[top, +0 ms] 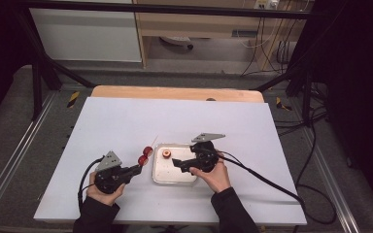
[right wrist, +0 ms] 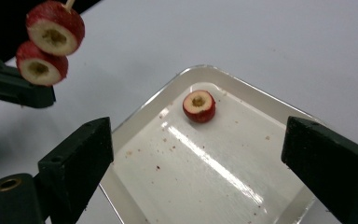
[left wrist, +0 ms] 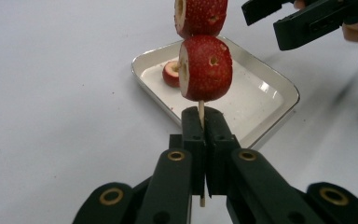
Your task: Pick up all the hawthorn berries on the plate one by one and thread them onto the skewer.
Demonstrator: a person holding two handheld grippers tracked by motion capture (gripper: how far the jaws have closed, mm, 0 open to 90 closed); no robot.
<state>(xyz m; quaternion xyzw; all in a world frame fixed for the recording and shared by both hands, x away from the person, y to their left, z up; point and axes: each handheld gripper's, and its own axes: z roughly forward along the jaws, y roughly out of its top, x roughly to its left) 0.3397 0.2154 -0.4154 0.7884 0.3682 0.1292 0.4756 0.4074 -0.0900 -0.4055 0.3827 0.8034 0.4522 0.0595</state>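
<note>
at the near left the left gripper point(top: 137, 169) is clamped on a wooden skewer point(left wrist: 201, 113) (two red fruit pieces point(left wrist: 205, 68) threaded on it), to its right the right gripper point(right wrist: 200, 163) hangs spread and empty over the white tray point(right wrist: 242, 91), where one cored piece point(right wrist: 199, 106) lies at the far end.

A: Left gripper view, upper fruit piece point(left wrist: 200, 16): cut off by top edge.
B: Noted. Skewer point(left wrist: 201, 114) hidden inside both pieces; its tip too thin to resolve in high view.
</note>
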